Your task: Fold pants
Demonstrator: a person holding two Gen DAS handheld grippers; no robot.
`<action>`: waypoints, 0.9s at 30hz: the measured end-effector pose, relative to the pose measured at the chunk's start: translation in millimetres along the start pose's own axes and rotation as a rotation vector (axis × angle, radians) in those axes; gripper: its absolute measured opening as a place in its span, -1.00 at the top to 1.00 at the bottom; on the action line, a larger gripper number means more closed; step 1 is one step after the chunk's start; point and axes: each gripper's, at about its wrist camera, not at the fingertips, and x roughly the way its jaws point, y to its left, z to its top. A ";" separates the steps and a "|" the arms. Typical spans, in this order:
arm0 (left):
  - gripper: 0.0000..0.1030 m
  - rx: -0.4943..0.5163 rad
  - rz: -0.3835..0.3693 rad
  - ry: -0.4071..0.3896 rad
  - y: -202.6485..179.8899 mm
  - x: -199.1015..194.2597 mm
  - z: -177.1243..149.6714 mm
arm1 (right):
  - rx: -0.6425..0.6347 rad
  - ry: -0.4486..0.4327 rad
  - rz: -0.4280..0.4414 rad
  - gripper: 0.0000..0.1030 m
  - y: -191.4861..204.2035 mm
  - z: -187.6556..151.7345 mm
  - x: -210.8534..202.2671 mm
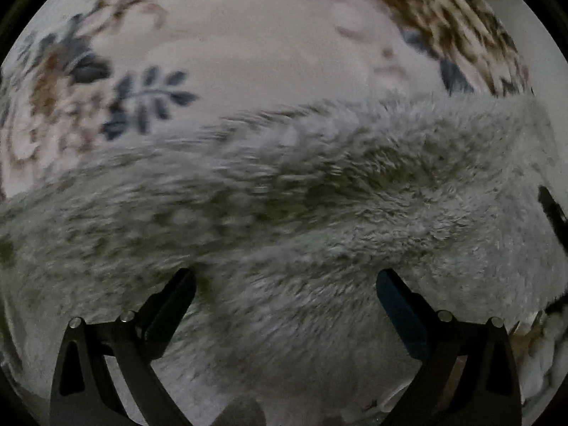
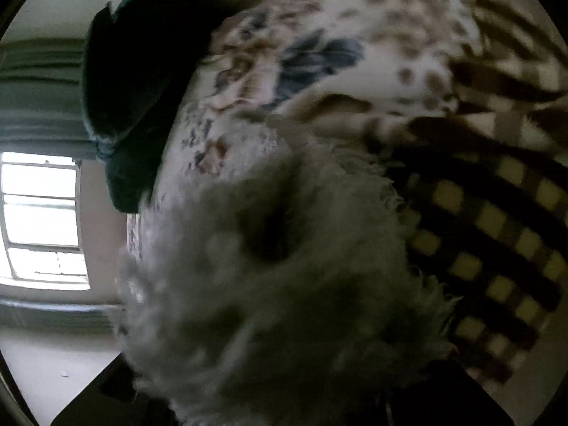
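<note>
My left tool [image 1: 285, 277] hangs wide open over the fluffy grey fleece pants [image 1: 319, 195] on the floral bedspread [image 1: 248, 53], the right tool is pinched on a bunched wad of them, and I reckon that thick pile could slip out mid-fold.

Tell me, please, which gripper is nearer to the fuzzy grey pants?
Right. The right gripper is buried in the fuzzy grey pants, apparently clamped on a bunch of them; the left gripper hangs open just above the pants, fingers apart.
</note>
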 end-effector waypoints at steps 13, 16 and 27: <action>-1.00 -0.269 -0.026 -0.105 163.0 -74.5 -72.9 | -0.414 0.093 -0.047 0.70 177.4 -132.3 23.6; -1.00 -0.364 -0.016 -0.104 232.7 -87.0 -106.6 | -0.539 0.154 -0.046 0.70 212.8 -200.2 64.3; -1.00 -0.509 0.048 -0.129 384.2 -102.8 -194.4 | -0.874 0.402 -0.278 0.18 252.5 -411.1 182.5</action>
